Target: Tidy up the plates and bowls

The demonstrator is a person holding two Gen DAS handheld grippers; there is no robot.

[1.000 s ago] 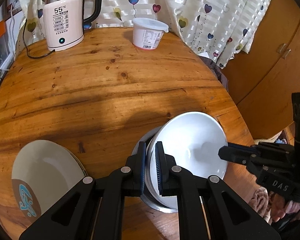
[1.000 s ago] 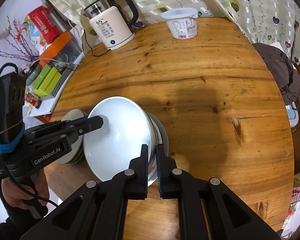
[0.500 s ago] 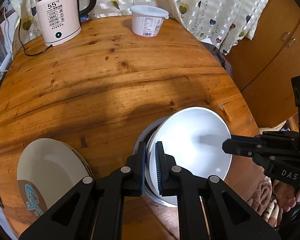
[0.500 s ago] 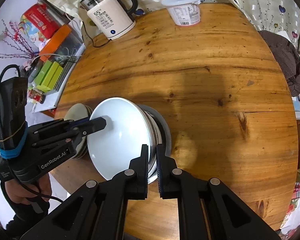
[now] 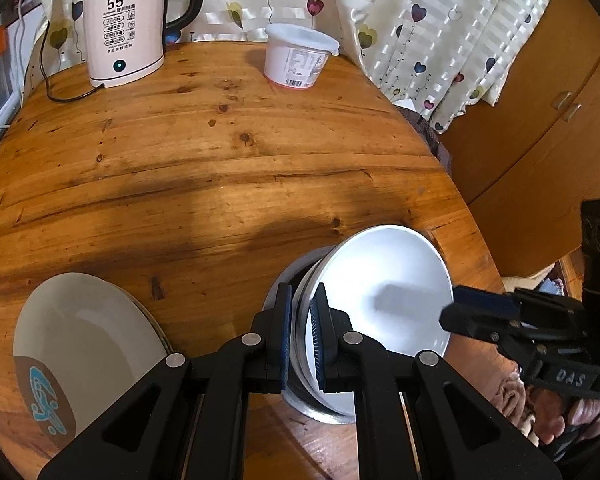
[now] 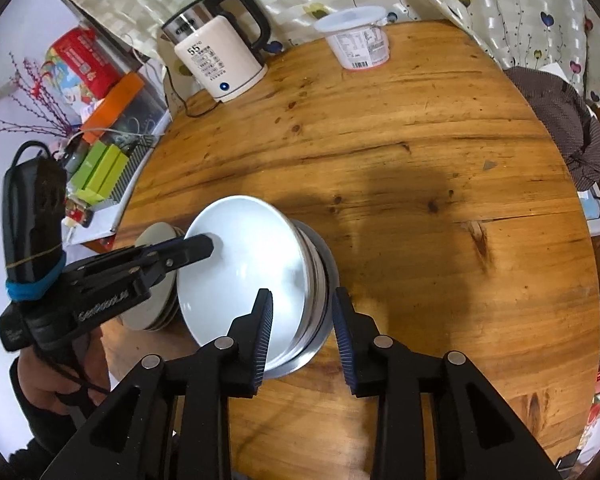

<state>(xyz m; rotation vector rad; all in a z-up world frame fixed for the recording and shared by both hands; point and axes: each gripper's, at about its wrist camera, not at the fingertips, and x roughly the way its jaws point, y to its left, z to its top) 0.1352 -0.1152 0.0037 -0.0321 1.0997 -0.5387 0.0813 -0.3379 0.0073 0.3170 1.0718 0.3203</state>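
Note:
A white bowl [image 5: 384, 288] [image 6: 252, 264] sits nested on a stack of bowls inside a metal bowl [image 6: 324, 280] near the table's front edge. My left gripper [image 5: 300, 340] is shut on the stack's left rim; it also shows in the right wrist view [image 6: 204, 246]. My right gripper [image 6: 302, 336] is open, its jaws spread on either side of the stack's right rim; it also shows in the left wrist view [image 5: 452, 308]. A stack of cream plates [image 5: 84, 340] [image 6: 156, 276] with a blue motif lies left of the bowls.
A round wooden table [image 5: 220, 168] carries a pink electric kettle [image 5: 124, 36] and a lidded white tub [image 5: 298, 56] at the back. A curtain hangs behind, a wooden cabinet [image 5: 540, 128] stands right. Boxes and clutter [image 6: 100, 152] lie off the table's left.
My right gripper has opened and let go of the bowl stack's rim. My left gripper stays shut on the other rim. The bowls have settled lower.

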